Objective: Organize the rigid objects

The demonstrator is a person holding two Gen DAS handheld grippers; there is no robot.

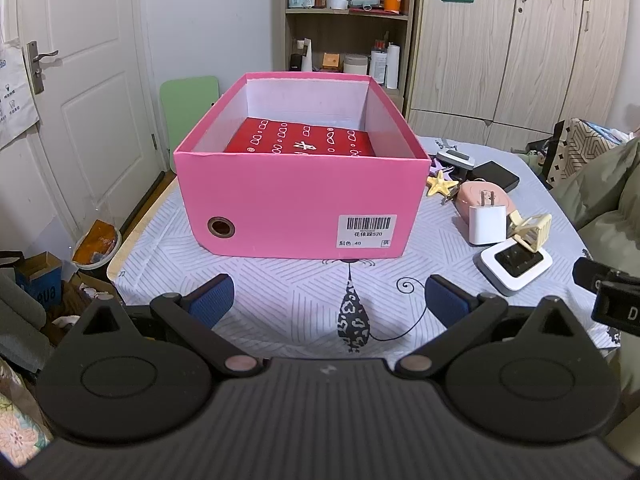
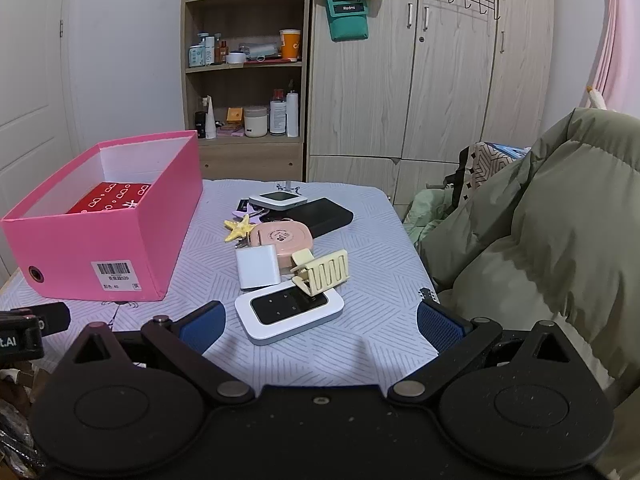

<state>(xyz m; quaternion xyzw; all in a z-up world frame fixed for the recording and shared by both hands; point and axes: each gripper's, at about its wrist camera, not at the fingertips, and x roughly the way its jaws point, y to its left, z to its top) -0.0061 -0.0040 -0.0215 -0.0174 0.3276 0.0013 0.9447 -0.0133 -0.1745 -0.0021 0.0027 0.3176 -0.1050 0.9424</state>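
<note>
A pink open box (image 1: 300, 204) stands on the table, also in the right wrist view (image 2: 120, 248), with a red box (image 1: 300, 140) inside. To its right lies a pile: a white device with a black screen (image 2: 289, 313), a yellow hair claw (image 2: 322, 271), a white charger plug (image 2: 258, 267), a pink round case (image 2: 282, 240), a yellow starfish (image 2: 239, 227), a black power bank (image 2: 320, 216) and a grey-white device (image 2: 278, 200). My left gripper (image 1: 330, 300) is open and empty before the pink box. My right gripper (image 2: 320, 326) is open and empty just before the white device.
The table wears a pale patterned cloth (image 2: 360, 340). An olive padded coat (image 2: 540, 240) lies at the table's right edge. A shelf unit (image 2: 244, 80) and wardrobes (image 2: 420, 80) stand behind. Clutter sits on the floor at the left (image 1: 40, 280).
</note>
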